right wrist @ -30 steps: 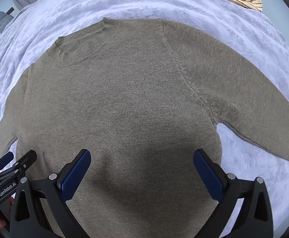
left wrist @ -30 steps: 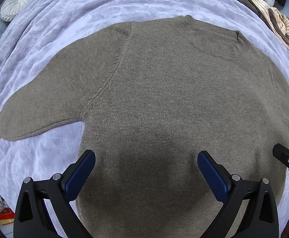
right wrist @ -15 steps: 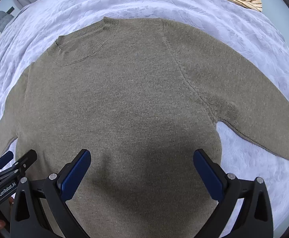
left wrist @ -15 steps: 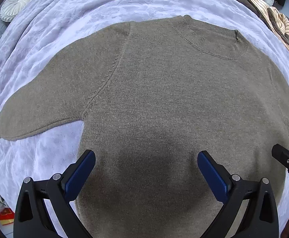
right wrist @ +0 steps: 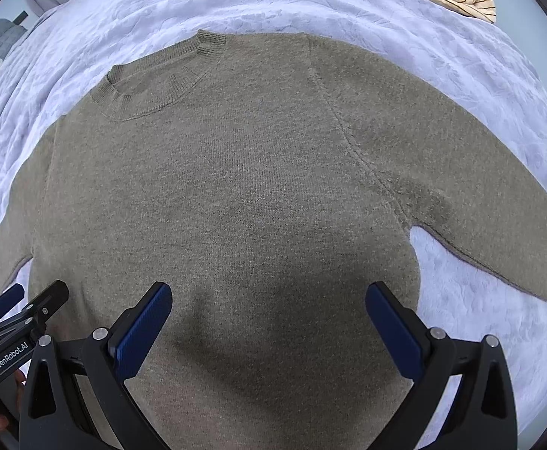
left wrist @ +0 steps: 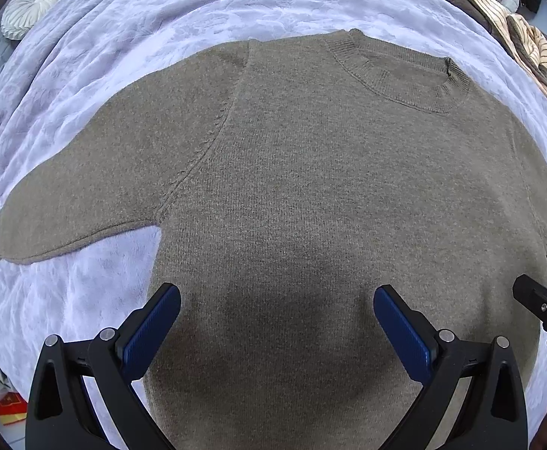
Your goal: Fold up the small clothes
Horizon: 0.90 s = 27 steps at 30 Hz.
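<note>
We are holding both grippers, left [left wrist: 276, 313] and right [right wrist: 268, 309], wide open and empty over the sweater [left wrist: 311, 195] (the cushion [left wrist: 35, 5] showing whole only leftward).

Sweater [left wrist: 311, 195] flat on bedspread [left wrist: 161, 11], clothes pile [left wrist: 528, 45] behind.

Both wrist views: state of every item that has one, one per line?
Sweater: unfolded, spread flat, neck away from the tools.
Its left sleeve: spread out sideways.
Its right sleeve: spread out sideways.
Left tool: open, holding nothing, over the lower body.
Right tool: open, holding nothing.
Blanket: spread under it, wrinkled.
Striped garment: crumpled at the far edge.
</note>
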{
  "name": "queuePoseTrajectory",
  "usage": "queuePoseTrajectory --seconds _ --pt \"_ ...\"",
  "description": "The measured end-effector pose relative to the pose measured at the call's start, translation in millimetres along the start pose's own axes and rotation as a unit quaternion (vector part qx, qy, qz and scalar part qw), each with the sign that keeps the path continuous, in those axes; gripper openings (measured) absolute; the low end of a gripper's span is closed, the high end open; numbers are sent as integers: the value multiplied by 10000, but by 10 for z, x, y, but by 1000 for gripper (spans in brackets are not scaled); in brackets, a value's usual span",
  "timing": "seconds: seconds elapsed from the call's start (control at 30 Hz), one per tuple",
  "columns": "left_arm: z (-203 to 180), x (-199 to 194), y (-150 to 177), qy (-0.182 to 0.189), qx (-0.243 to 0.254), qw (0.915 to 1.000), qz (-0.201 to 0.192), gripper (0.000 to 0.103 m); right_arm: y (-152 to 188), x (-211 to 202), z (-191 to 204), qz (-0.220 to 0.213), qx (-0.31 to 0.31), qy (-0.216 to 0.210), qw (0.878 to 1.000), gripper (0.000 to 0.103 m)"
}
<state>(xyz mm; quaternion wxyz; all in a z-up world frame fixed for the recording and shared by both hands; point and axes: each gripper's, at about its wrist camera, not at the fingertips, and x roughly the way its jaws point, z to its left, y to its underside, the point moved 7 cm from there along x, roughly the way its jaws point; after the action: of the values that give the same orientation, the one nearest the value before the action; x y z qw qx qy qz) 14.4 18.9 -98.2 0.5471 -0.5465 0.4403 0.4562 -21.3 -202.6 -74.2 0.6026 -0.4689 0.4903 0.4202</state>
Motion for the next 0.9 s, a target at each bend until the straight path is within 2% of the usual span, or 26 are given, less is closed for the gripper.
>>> queuePoseTrajectory --seconds 0.9 --pt "139 71 22 125 -105 9999 31 103 17 7 121 -1 -38 95 9999 103"
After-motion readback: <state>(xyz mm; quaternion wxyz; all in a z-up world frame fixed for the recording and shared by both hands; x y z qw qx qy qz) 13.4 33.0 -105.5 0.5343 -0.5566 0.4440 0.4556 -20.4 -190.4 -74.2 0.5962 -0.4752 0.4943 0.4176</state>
